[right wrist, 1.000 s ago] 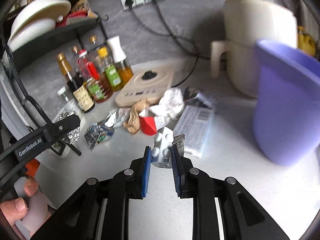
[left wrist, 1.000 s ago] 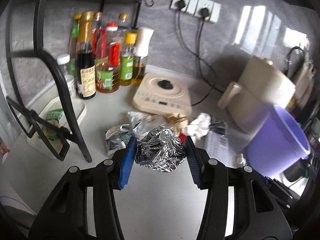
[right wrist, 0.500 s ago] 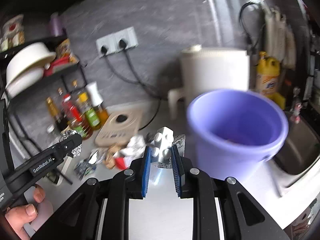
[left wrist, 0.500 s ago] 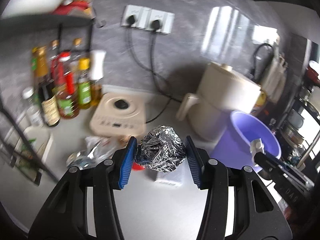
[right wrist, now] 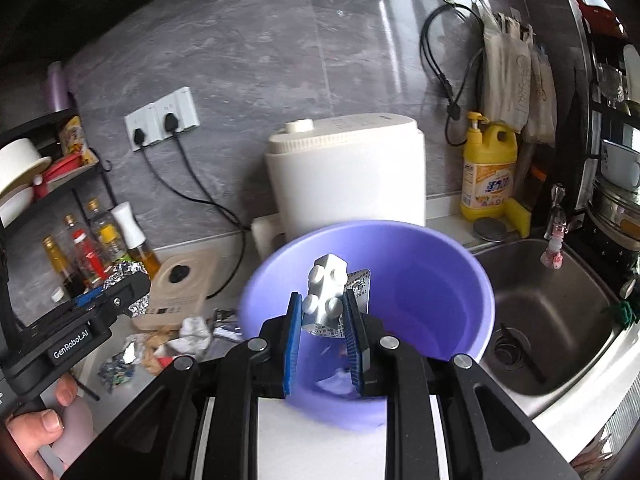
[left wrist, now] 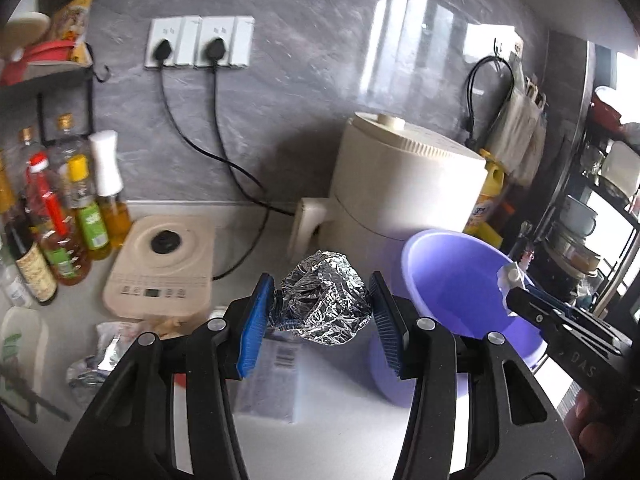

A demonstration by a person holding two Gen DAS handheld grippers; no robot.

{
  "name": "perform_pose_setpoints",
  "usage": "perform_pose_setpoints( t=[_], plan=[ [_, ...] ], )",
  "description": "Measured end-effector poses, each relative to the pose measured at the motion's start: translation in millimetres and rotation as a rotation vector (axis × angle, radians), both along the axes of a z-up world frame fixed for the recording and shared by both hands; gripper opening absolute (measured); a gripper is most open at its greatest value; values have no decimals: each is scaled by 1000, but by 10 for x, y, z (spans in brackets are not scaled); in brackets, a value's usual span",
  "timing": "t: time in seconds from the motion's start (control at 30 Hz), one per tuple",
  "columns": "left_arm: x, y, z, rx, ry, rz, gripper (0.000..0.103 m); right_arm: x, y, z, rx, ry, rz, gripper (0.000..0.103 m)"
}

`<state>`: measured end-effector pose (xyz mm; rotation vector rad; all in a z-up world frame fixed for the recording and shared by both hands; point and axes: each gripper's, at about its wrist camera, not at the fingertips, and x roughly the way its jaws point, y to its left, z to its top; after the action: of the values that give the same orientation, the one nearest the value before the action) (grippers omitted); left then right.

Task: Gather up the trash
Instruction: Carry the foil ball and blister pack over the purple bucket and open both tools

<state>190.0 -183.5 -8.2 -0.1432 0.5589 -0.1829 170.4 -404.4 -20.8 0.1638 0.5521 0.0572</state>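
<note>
Carrying trash, we had the right gripper (right wrist: 322, 322) clamping a pill blister pack (right wrist: 326, 300) above the purple bucket (right wrist: 460, 280); the left gripper (left wrist: 320, 312) pinched a foil ball (left wrist: 324, 298) left of it. Releasing well inside the rim seemed wisest.

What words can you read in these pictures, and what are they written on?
"GenRobot.AI": on the side of the left gripper, seen from the right wrist camera.
"DAS": on the right gripper, seen from the left wrist camera; the rest is cut off.
Yellow detergent bottle: the label has print, too blurred to read.
Sauce bottles: labels too small and blurred to read.
Blister pack: foil print too small to read.
</note>
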Motion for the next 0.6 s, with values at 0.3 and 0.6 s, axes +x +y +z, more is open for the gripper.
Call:
perform_pose_setpoints(
  t=[0.3, 0.6],
  plan=[
    [253, -392, 123, -10, -29, -74, 49, 130, -259, -2, 4, -15, -43, 54],
    [354, -721, 137, -39, -22, -153, 49, -180, -564, 84, -2, -20, -124, 54]
  ],
)
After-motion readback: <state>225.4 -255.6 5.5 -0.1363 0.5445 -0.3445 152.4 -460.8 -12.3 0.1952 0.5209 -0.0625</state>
